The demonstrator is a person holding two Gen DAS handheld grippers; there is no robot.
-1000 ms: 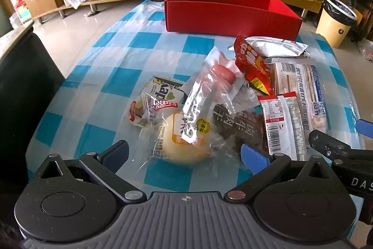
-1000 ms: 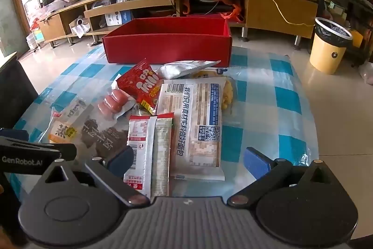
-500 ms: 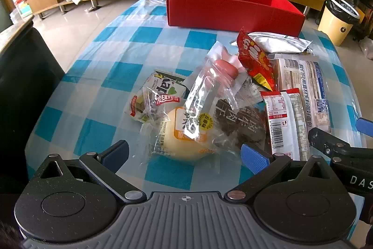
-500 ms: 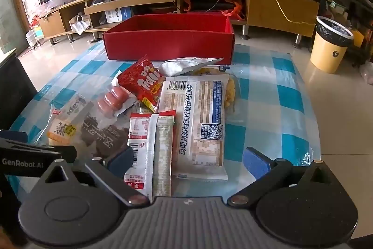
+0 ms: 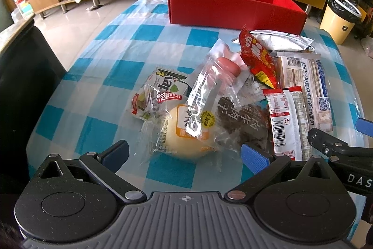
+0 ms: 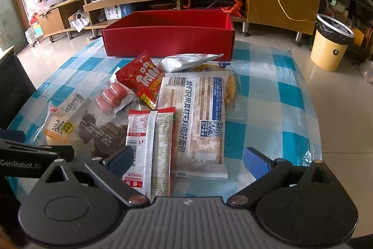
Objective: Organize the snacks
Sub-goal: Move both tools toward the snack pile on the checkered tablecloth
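Both tongs are hanging spread and empty at the near edge — the left gripper (image 5: 184,154) facing the round bun packet (image 5: 184,141), the right gripper (image 6: 187,159) over the striped stick packets (image 6: 149,146). Sorting is seemingly only starting: snacks are lying heaped before the red box (image 6: 169,40) at the far end. Next, a jaw-closing on one packet. Legible: "GenRobot.AI", "DAS".

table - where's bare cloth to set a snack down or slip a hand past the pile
Bare checked tablecloth lies left of the green-labelled packet, up to the red box. A second strip runs right of the long white bread pack. The middle is crowded, with packets overlapping from the round bun to the silver pouch.
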